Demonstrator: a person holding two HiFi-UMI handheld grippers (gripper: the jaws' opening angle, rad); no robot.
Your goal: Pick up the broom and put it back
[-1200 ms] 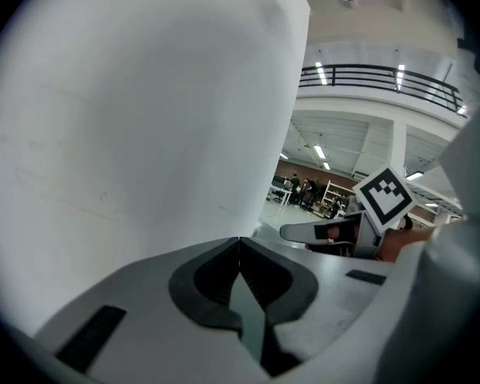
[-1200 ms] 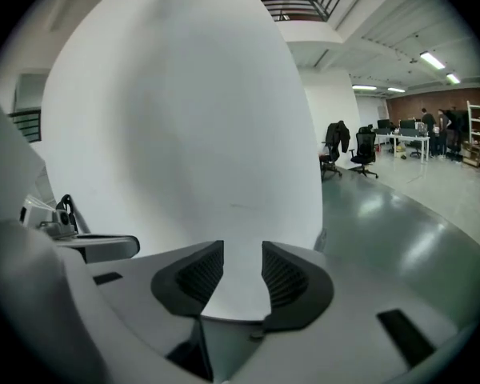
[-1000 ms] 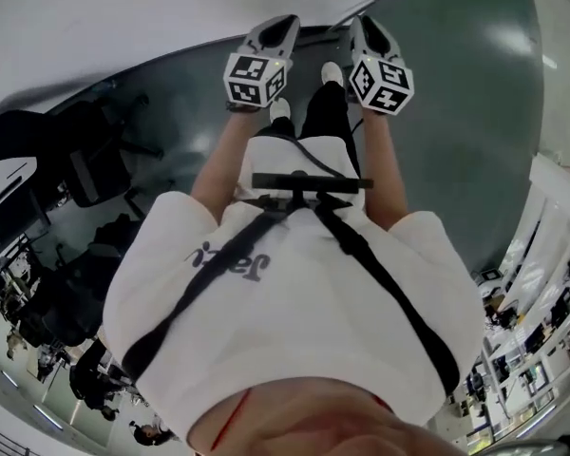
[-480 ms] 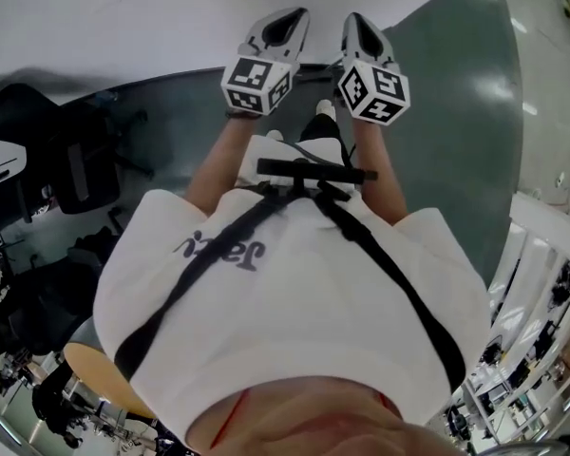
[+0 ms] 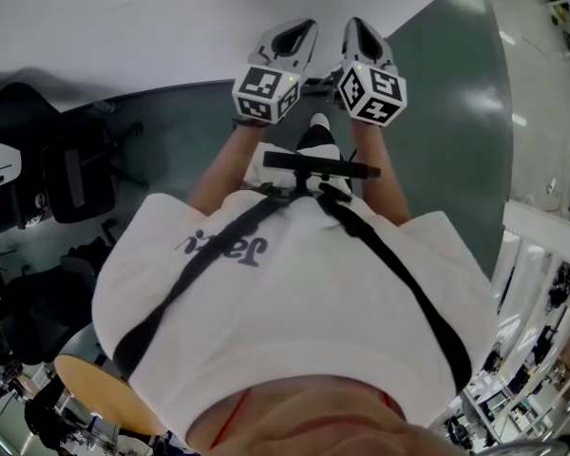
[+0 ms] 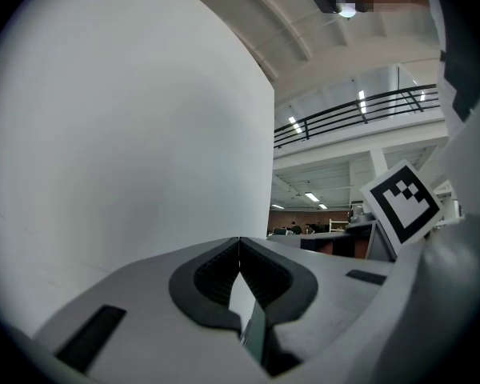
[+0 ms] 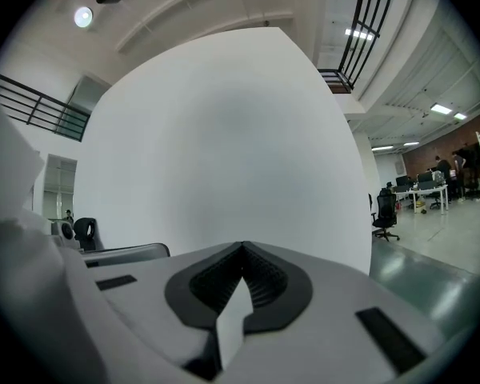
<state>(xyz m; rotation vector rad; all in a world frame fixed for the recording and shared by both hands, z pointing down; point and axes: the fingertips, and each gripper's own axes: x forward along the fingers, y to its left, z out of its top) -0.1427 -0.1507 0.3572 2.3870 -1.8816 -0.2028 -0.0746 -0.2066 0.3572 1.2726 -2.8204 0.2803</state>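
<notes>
The left claw (image 6: 239, 242) and the right claw (image 7: 242, 248) are both closed tight with nothing in them. They sit side by side, facing a white wall (image 7: 224, 134). No view shows the broom.

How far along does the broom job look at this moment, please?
Done: this cannot be told, as no broom shows in any view. In hand: nothing. The left hand-held gripper and the right hand-held gripper are both shut and empty, held side by side facing a white wall. Left: unless the broom is already back in its place, it has to be found, lifted and returned.
</notes>
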